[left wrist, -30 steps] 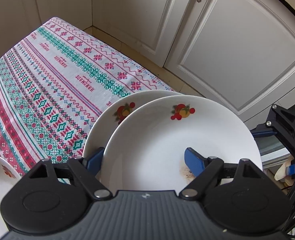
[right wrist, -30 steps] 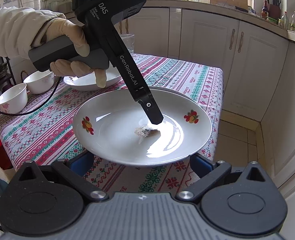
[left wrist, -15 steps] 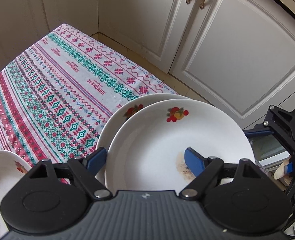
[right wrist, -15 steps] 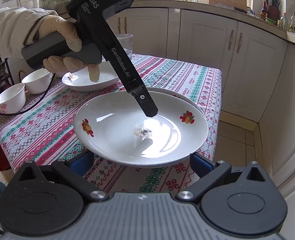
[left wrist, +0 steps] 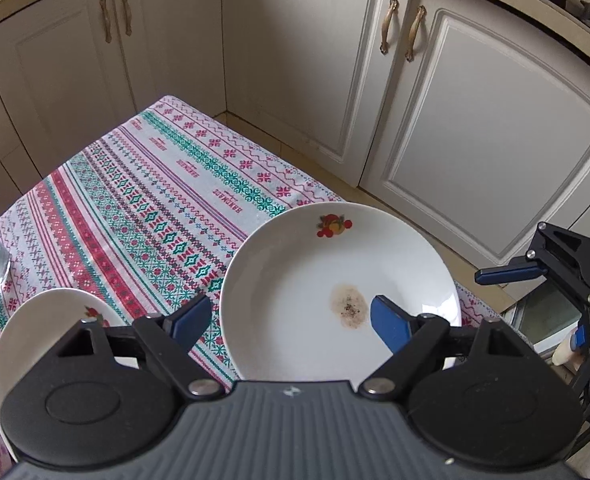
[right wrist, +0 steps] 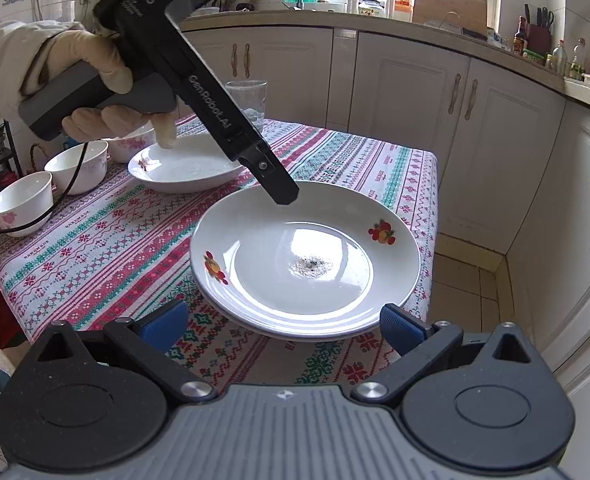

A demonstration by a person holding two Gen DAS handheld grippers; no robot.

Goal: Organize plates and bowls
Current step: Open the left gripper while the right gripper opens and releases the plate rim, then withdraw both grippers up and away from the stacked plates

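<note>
White plate (right wrist: 307,256) with red-orange fruit prints and a brown-grey speckled stain; tablecloth (left wrist: 147,216) white with red, green, pink knit-style bands; far-left bowls (right wrist: 77,166) white with pink flowers; cabinets (left wrist: 475,152) cream; gripper pads (right wrist: 163,326) blue.

A: Where does the left wrist view look from?

B: From above the table (left wrist: 143,216), pitched steeply down past its own fingers (left wrist: 391,326), close over the stained plate (left wrist: 295,272), facing the cabinets (left wrist: 475,140) and floor beyond the table's corner.

A: And the right wrist view?

B: Lower, at the table's (right wrist: 107,248) near edge, tilted less, facing across it toward the counter (right wrist: 375,20) and window.

A: What do they share?

B: The plate (right wrist: 263,236), the cloth, the second plate (left wrist: 43,320) (right wrist: 183,168). Each also sees the other gripper: the right (left wrist: 535,300) at the left view's edge, the left (right wrist: 283,196) over the plate.
</note>
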